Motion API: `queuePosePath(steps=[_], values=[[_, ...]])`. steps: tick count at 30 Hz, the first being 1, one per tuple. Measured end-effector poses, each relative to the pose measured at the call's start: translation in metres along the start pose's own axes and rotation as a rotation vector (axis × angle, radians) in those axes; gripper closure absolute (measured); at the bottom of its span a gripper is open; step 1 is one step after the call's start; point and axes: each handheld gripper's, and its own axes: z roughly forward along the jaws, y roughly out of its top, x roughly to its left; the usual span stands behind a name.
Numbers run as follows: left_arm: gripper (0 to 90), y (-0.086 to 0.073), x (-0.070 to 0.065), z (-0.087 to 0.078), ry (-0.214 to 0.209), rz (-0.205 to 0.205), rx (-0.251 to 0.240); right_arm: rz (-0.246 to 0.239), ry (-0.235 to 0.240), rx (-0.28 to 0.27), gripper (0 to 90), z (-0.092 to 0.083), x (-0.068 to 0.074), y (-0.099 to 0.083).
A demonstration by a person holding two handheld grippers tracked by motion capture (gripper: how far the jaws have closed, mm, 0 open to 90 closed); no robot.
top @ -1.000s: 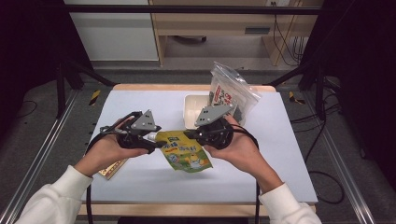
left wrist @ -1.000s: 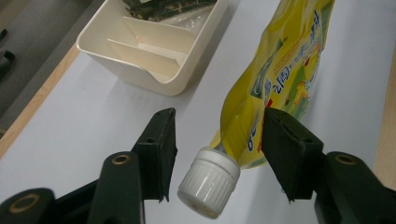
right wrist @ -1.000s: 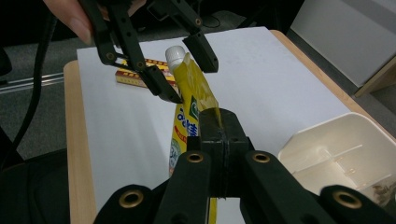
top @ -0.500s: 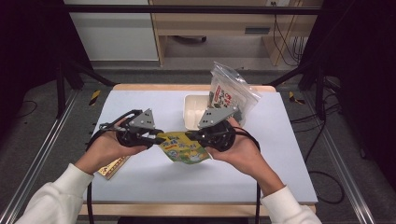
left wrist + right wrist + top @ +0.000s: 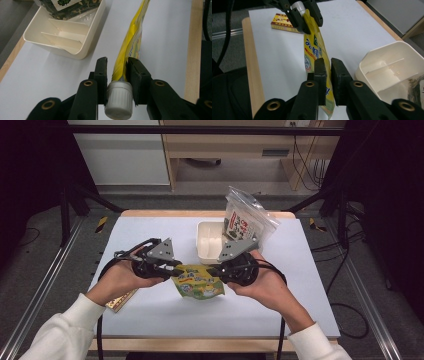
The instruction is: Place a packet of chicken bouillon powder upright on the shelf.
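Yellow pouch (image 5: 199,282) was held above the table (image 5: 150,315) between both grippers. Left gripper (image 5: 117,72) was clamped on its grey cap (image 5: 118,99); right gripper (image 5: 328,75), jaws just easing open, pinched its far edge. Beyond stood the cream tray (image 5: 207,245) with a clear bag (image 5: 247,220).

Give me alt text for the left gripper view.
The left gripper clamps the neck of a yellow spouted pouch just above its grey screw cap. Behind, on the white table, sits a cream divided tray.
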Motion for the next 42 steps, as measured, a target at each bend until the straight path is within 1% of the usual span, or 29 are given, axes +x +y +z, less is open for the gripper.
queuePosePath(steps=[3, 9, 12, 13, 15, 19, 20, 21, 22, 23, 24, 26, 27, 29, 31, 32, 34, 39, 42], values=[[69.7, 0.003, -0.001, 0.002, -0.003, 0.008, 0.000, -0.022, -0.005, 0.030, 78.0, 0.002, -0.002, 0.004], [69.7, 0.011, -0.004, 0.006, -0.005, 0.034, 0.007, -0.054, 0.014, 0.094, 75.3, 0.014, -0.003, 0.014], [69.7, 0.012, -0.005, 0.007, -0.010, 0.041, 0.004, -0.055, 0.029, 0.116, 75.3, 0.020, -0.003, 0.017], [69.8, 0.013, -0.005, 0.007, -0.009, 0.042, 0.003, -0.055, 0.033, 0.122, 75.7, 0.023, -0.003, 0.017], [69.7, 0.013, -0.005, 0.007, -0.005, 0.045, 0.005, -0.055, 0.039, 0.136, 79.8, 0.027, -0.004, 0.018], [68.8, 0.012, -0.004, 0.008, 0.002, 0.030, -0.005, -0.032, 0.056, 0.133, 84.8, 0.027, -0.008, 0.018], [67.0, 0.012, -0.003, 0.009, 0.013, 0.025, -0.007, -0.024, 0.063, 0.132, 86.2, 0.027, -0.008, 0.017], [61.4, 0.012, -0.002, 0.009, 0.031, 0.012, -0.006, -0.010, 0.068, 0.127, 88.0, 0.027, -0.009, 0.017], [50.9, 0.012, -0.002, 0.010, 0.051, -0.012, -0.014, 0.004, 0.071, 0.131, 88.8, 0.026, -0.011, 0.016], [43.4, 0.012, -0.001, 0.009, 0.065, -0.029, -0.026, 0.020, 0.070, 0.133, 89.4, 0.026, -0.013, 0.015], [38.3, 0.011, 0.000, 0.008, 0.074, -0.042, -0.042, 0.043, 0.074, 0.138, 90.0, 0.025, -0.015, 0.014], [29.3, 0.009, 0.000, 0.004, 0.094, -0.070, -0.077, 0.073, 0.083, 0.132, 90.0, 0.023, -0.019, 0.010], [25.6, 0.009, 0.000, 0.001, 0.109, -0.081, -0.083, 0.095, 0.085, 0.129, 90.0, 0.021, -0.021, 0.008], [22.0, 0.005, -0.001, -0.003, 0.127, -0.101, -0.101, 0.143, 0.095, 0.109, 90.0, 0.018, -0.024, 0.004], [18.9, 0.000, -0.002, -0.007, 0.148, -0.130, -0.097, 0.185, 0.083, 0.097, 90.0, 0.014, -0.027, 0.001], [17.9, -0.003, -0.003, -0.008, 0.154, -0.138, -0.095, 0.206, 0.079, 0.085, 90.0, 0.013, -0.028, -0.001], [16.2, -0.010, -0.006, -0.009, 0.182, -0.156, -0.088, 0.246, 0.066, 0.066, 90.0, 0.009, -0.031, -0.004], [12.6, -0.032, -0.015, -0.008, 0.221, -0.203, -0.068, 0.320, 0.024, 0.000, 90.0, -0.001, -0.035, -0.009], [11.5, -0.044, -0.019, -0.006, 0.254, -0.228, -0.064, 0.349, 0.016, -0.022, 90.0, -0.005, -0.036, -0.008]])
